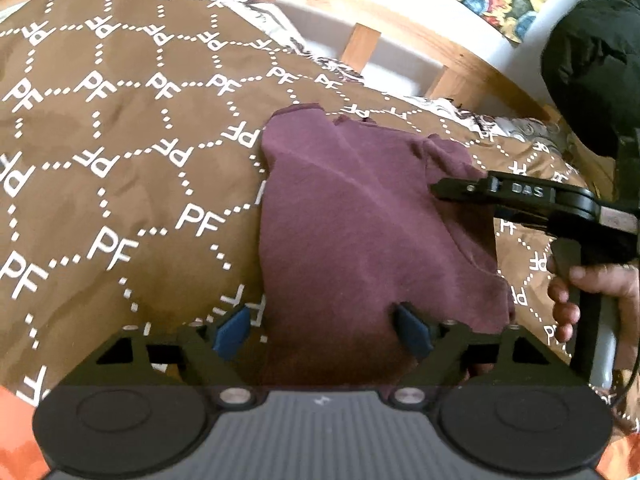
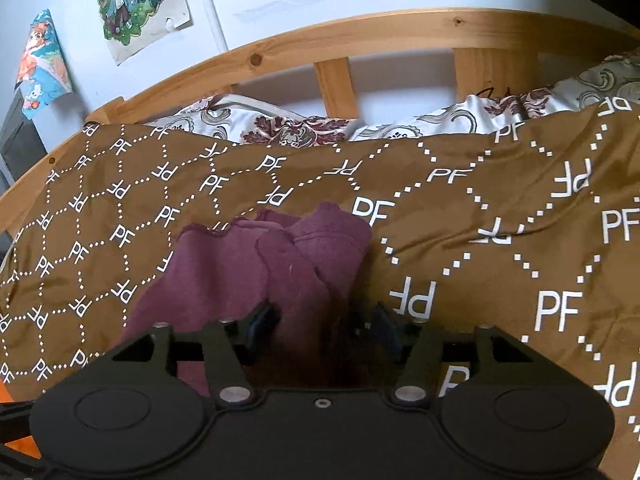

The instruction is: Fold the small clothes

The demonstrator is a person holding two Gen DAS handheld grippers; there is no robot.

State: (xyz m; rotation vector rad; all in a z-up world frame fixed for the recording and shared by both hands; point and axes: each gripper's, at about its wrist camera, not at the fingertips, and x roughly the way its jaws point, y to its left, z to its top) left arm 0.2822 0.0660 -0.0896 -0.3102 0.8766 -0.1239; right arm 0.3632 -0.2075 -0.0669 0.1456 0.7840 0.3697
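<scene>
The maroon shirt (image 1: 360,216) lies flat on the brown bedspread (image 1: 120,160), partly folded. Both the left tongs (image 1: 320,330) and right tongs (image 2: 320,328) stand spread, pinching nothing. Before the next fold, each should likely pinch a single edge cleanly and lift evenly.

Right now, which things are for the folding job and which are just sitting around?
For the job:
- purple garment, lying on the bed
- left gripper, jaws open
- right gripper, jaws open

Just around:
- brown blanket underneath
- floral pillows
- wooden bed frame
- cartoon pictures on the wall
</scene>
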